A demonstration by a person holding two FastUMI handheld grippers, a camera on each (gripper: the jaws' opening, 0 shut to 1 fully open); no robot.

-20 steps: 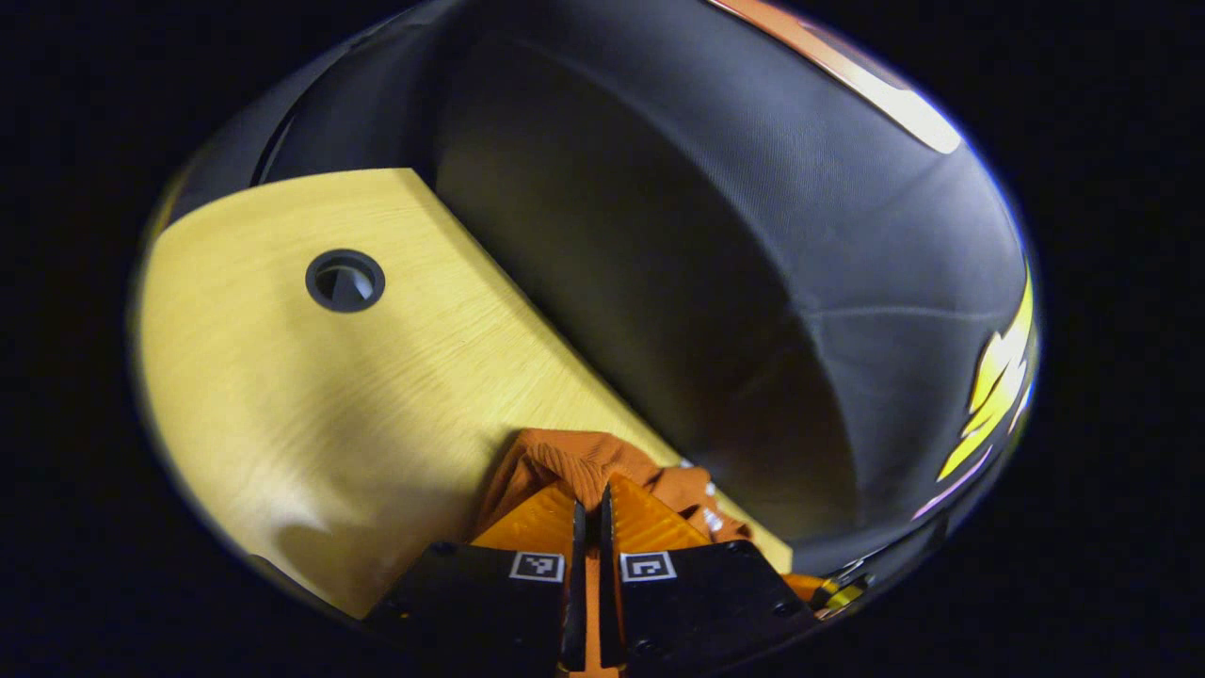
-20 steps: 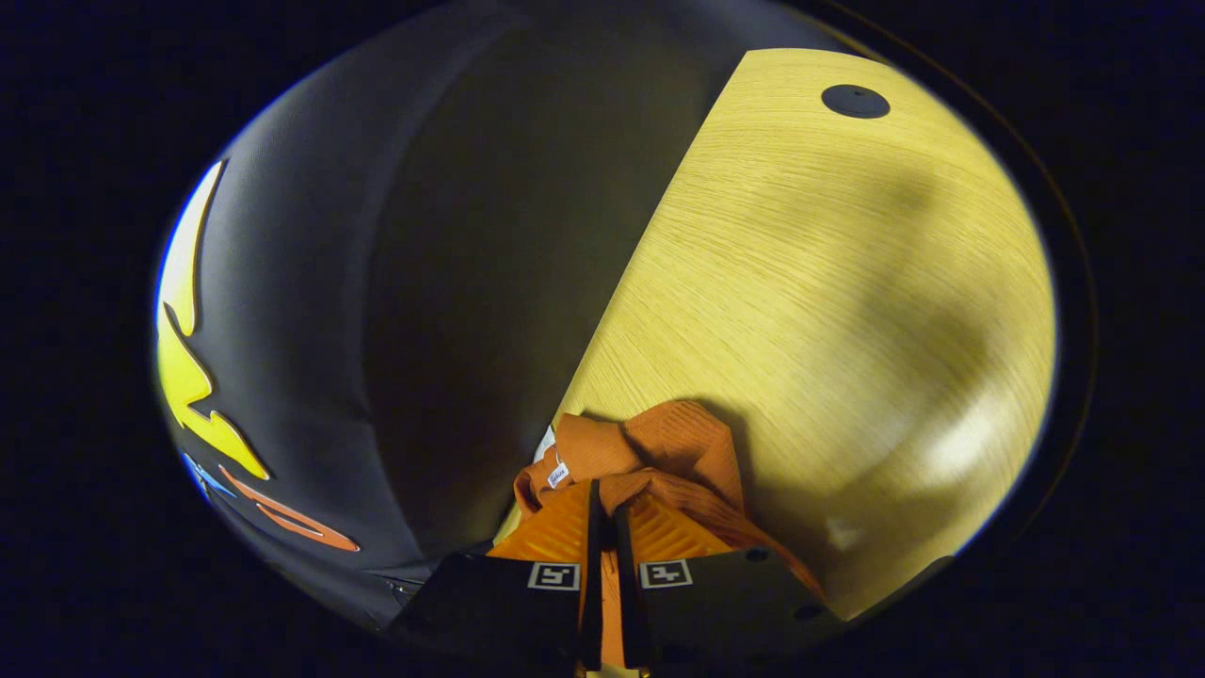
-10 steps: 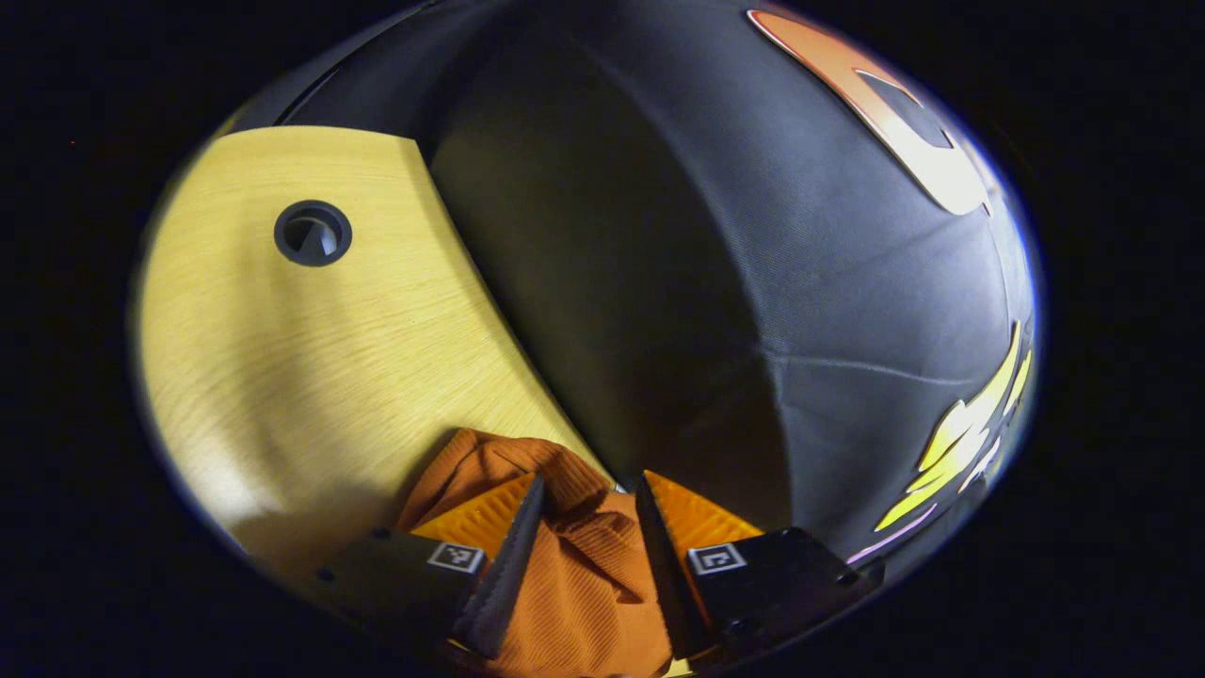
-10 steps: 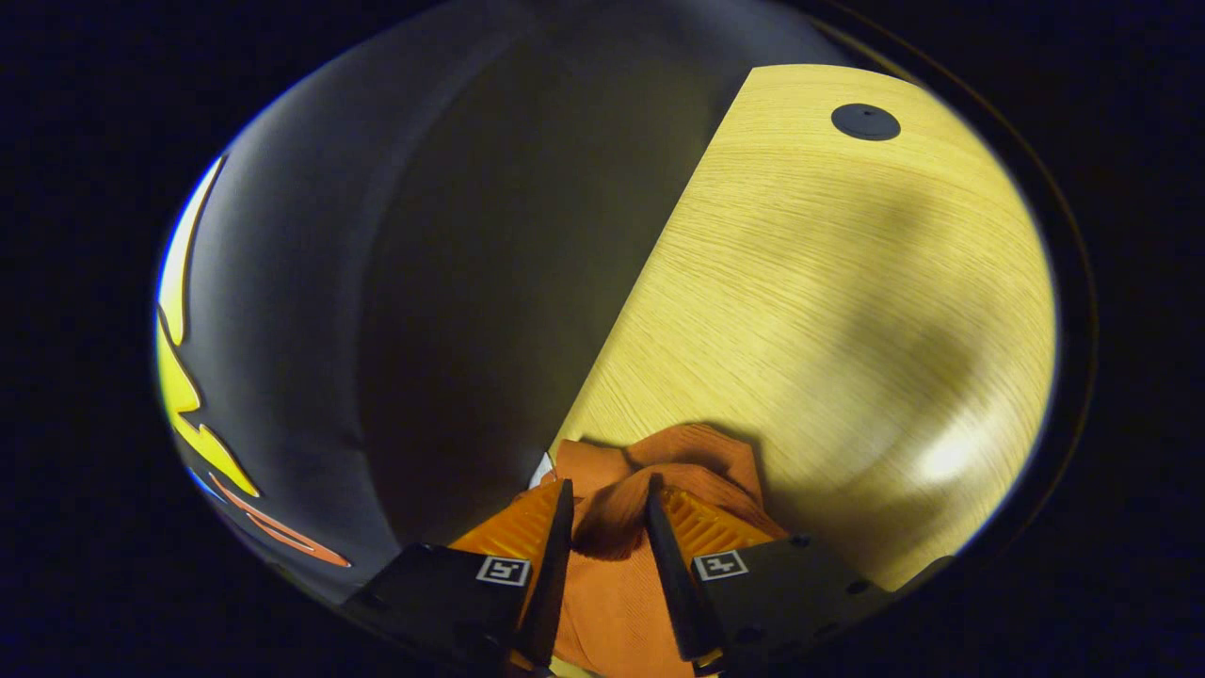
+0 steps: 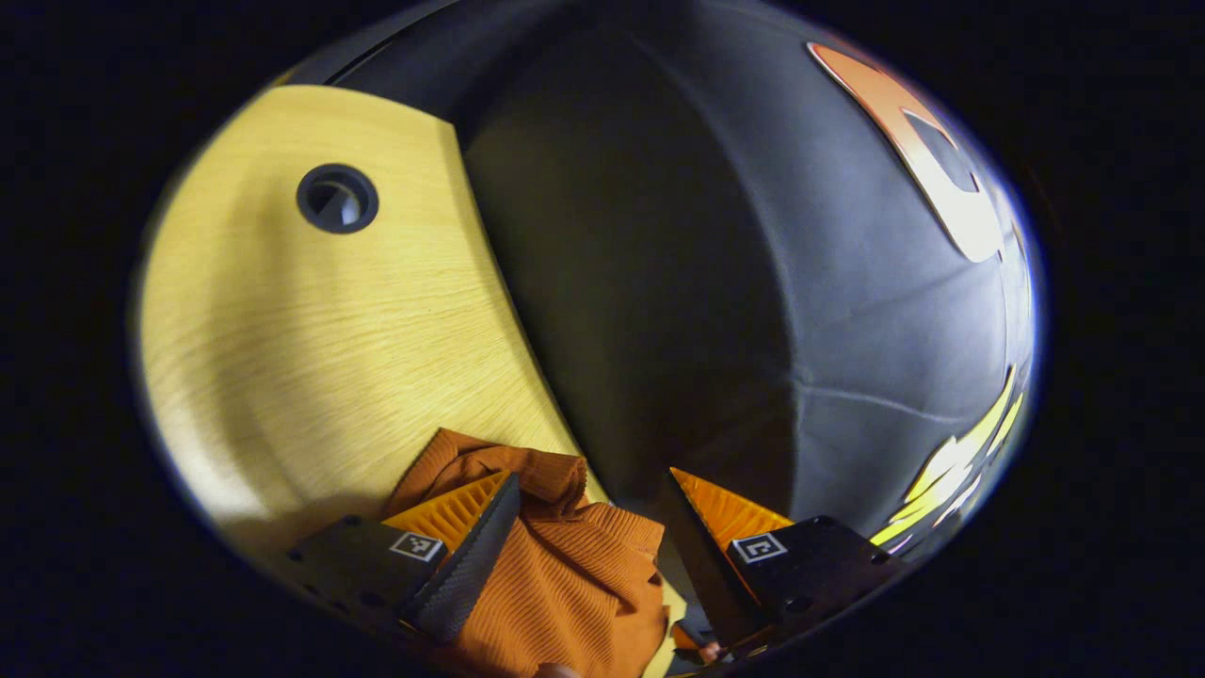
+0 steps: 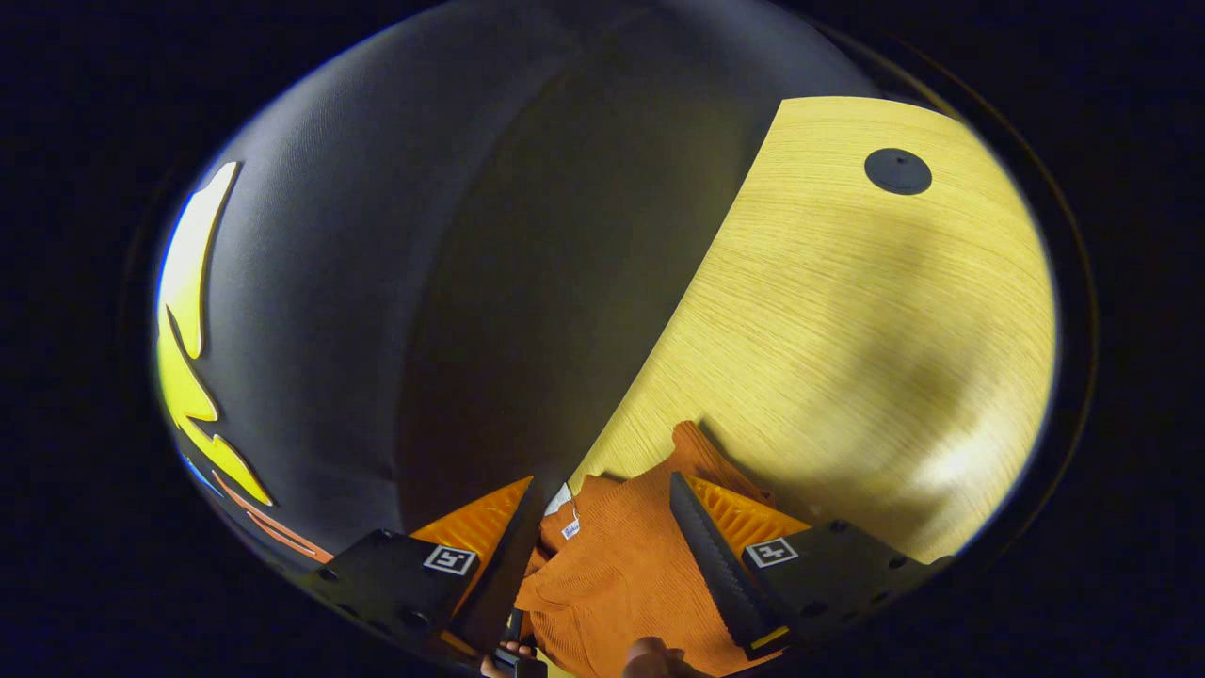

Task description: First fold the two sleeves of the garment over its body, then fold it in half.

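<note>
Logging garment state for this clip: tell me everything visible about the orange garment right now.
The orange garment is a ribbed knit, lying bunched and creased on the light wooden table at its edge by the black cloth wall. A small white tag shows near one folded edge. It lies between the spread fingers of the left gripper and the right gripper; both jaws stand open, neither pinching it. Whether the fingers brush the cloth cannot be told.

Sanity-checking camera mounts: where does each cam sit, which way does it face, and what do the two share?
Left gripper view: rides the left gripper, looks along its open fingers at the orange garment, the table with a round hole, and the booth wall.
Right gripper view: rides the right gripper, fingers open over the garment; a fingertip shows at the bottom.
Shared: garment, table, wall.
</note>
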